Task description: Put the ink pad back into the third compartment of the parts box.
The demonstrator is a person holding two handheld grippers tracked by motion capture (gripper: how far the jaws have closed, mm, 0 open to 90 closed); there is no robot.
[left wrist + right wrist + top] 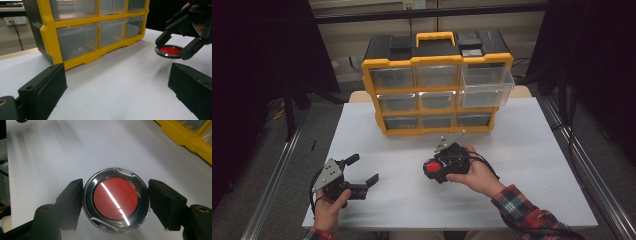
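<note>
My right gripper [431,170] is shut on a round red disc [431,167] with a black rim and a clear cover, and holds it flat a little above the white table [522,165]. In the right gripper view the disc [116,200] sits between both pads of the right gripper [116,203], which touch its rim. The left gripper view shows that disc [170,51] and the right gripper [172,52] at upper right. My left gripper [363,168] rests open at the table's front left, nothing between its jaws [117,92].
A yellow and black organizer [437,60] with clear drawers stands at the back of the table. Its top right drawer [487,82] is pulled out. Metal rails [582,165] run along both table sides.
</note>
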